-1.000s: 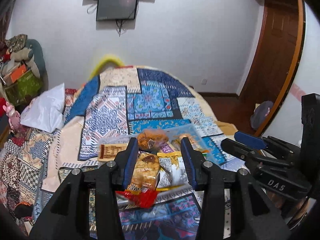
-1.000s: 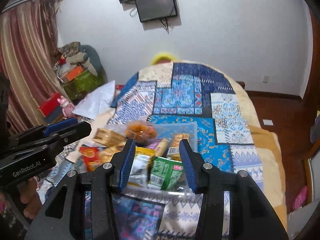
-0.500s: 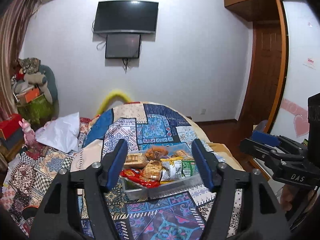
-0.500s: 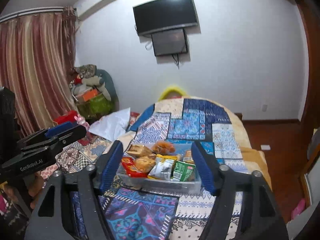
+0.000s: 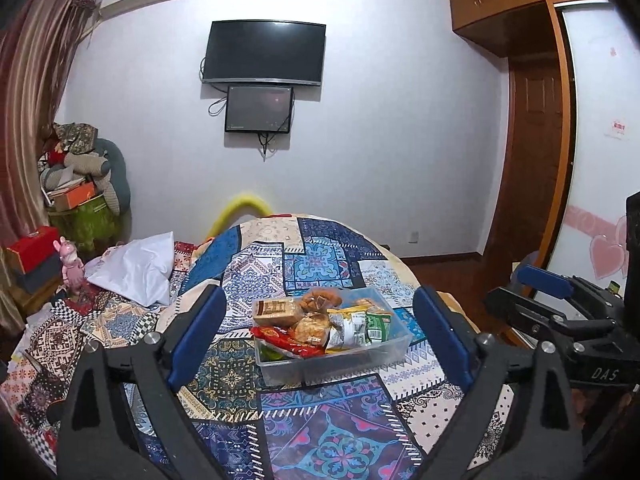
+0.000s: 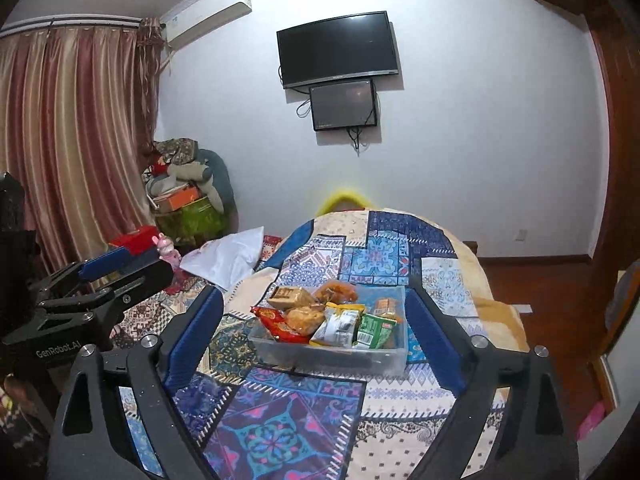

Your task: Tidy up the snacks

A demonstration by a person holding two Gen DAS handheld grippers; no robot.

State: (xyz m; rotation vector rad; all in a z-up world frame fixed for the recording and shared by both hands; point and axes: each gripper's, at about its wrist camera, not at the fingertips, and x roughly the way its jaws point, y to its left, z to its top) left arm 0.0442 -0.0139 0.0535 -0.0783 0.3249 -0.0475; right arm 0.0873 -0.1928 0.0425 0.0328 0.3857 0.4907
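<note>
Fingers, left: we find the left gripper point(image 5: 318, 334) spread wide, its blue-padded fingers point(image 5: 197, 332) grasping nothing and held clear above the bedcover.
Fingers, right: we find the right gripper point(image 6: 314, 334) likewise released — blue pads point(image 6: 434, 342) far apart, nothing between them.
Gripper relation: each tool shows at the edge of the other's view; in the left wrist view the right gripper sits at the far right, well apart from the bin.
Task item: we note a clear plastic bin point(image 5: 362, 354) resting on the patchwork bedcover point(image 5: 320, 256), lying ahead of both grippers and touching neither.
Contents: the snacks point(image 6: 320, 314) are heaped inside the bin — a brown biscuit pack point(image 5: 276, 310) at the back left, a red packet point(image 6: 272, 318) overhanging the left rim, a green packet point(image 6: 374, 330) toward the right, a silver-and-yellow packet point(image 6: 340, 324) beside it.
Bed surroundings: a white pillow point(image 5: 136, 266) lies left of the bedcover; a pink figurine point(image 5: 71, 260) stands beyond it.
Room: we record a wall-mounted television point(image 5: 264, 54) with a smaller screen point(image 5: 258, 109) just beneath, striped curtains point(image 6: 68, 140) at left, and a wooden door point(image 5: 528, 160) at right.
</note>
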